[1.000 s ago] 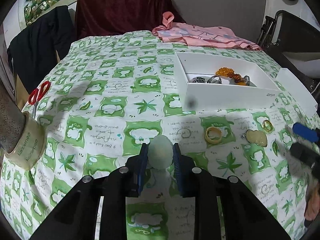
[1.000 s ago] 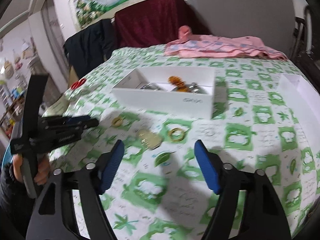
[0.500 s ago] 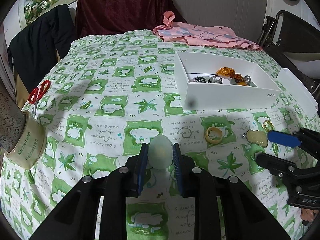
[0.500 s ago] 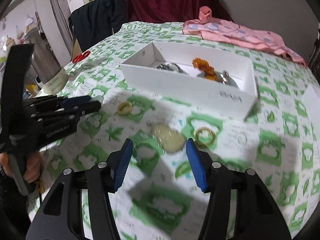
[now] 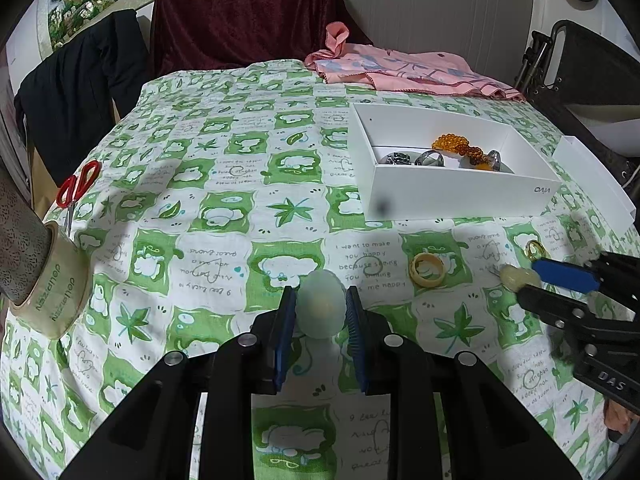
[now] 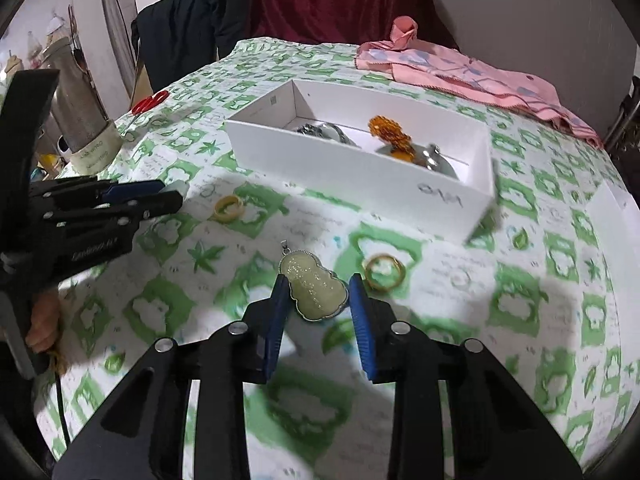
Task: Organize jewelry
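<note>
My left gripper is shut on a pale green oval stone and holds it above the cloth. My right gripper is open, its blue pads either side of a pale yellow gourd-shaped pendant that lies on the cloth; the pendant also shows in the left wrist view. A yellow ring and a thin gold ring lie nearby. The white box holds amber beads and silver pieces.
A green-and-white patterned cloth covers the table. Red scissors and a tape roll sit at the left edge. A white box lid lies at the right. A pink cloth lies at the back.
My right gripper has moved forward and down over the pendant and narrowed its opening around it. My left gripper has kept still with the green stone.
</note>
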